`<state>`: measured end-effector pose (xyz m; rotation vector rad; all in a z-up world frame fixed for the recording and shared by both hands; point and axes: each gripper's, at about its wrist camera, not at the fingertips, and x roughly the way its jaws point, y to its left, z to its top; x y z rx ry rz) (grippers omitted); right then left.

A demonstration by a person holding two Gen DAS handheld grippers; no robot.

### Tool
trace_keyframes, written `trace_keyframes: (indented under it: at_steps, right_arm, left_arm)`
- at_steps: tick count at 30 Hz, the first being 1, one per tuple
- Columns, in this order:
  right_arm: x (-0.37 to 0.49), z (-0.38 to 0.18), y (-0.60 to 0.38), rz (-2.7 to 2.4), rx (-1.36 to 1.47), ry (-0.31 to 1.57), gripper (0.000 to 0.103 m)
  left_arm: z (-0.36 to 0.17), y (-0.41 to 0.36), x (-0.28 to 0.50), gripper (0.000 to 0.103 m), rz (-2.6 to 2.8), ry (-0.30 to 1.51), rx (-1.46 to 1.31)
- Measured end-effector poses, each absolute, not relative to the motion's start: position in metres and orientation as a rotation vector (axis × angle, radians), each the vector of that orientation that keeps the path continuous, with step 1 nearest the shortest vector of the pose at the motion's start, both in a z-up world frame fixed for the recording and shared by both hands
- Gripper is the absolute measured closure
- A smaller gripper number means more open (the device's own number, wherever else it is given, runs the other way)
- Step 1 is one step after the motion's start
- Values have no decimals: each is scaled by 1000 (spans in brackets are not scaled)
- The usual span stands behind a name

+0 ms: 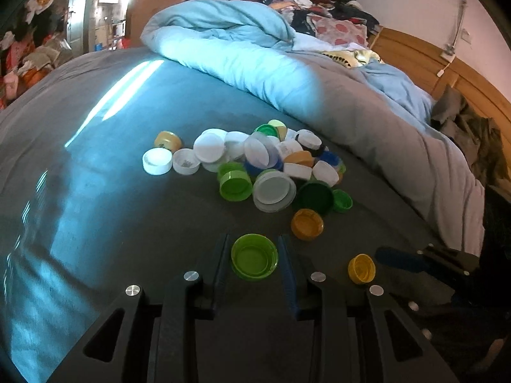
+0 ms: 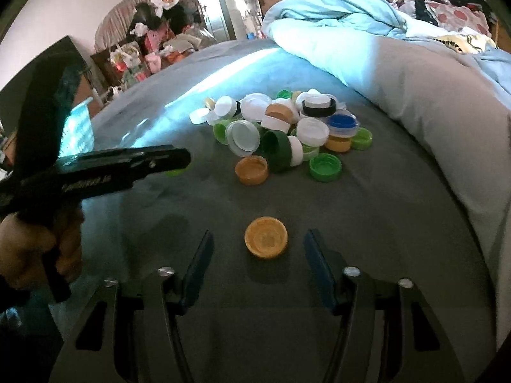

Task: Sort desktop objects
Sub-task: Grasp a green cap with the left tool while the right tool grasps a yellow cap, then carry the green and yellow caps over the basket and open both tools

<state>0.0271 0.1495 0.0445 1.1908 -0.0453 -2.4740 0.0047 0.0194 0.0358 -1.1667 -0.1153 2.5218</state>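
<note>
A light green cap [image 1: 254,261] lies open side up on the grey bed sheet [image 1: 127,191], and my left gripper [image 1: 254,245] is shut on it, a blue pad against each side. A yellow cap [image 2: 266,237] rests open side up between the fingers of my right gripper [image 2: 258,232], which is open with a gap on both sides. Beyond both grippers sits a pile of caps [image 1: 265,166] [image 2: 287,127] in white, green, yellow, blue and black. The left wrist view also shows the yellow cap [image 1: 362,268] beside one blue finger [image 1: 396,260] of the right gripper.
A rolled light blue quilt [image 1: 239,57] [image 2: 351,48] borders the pile at the back and right. A loose orange cap [image 1: 307,223] [image 2: 252,169] lies at the near edge of the pile. A hand [image 2: 32,249] holds the left gripper [image 2: 182,164] at the left. Clothes clutter the room behind.
</note>
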Motion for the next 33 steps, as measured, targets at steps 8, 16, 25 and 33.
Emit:
trace_keyframes:
  at_steps: [8,16,25,33]
  right_arm:
    - [29,45,148,-2552,1228,10,77]
    - [37,106,166,-2702,1136,-23,77]
    - [52,140,154,-2706,1102,-31,77]
    - [76,190,120,-2684,973,0,77]
  left_arm:
    - [42,28,14,70,2528,-121,-1186]
    - [80,53,25,70,2544,6,-1117]
    - [113,42,38,70,2559,39,-1203]
    - [154,-7,71,70,2636,-44,-1221]
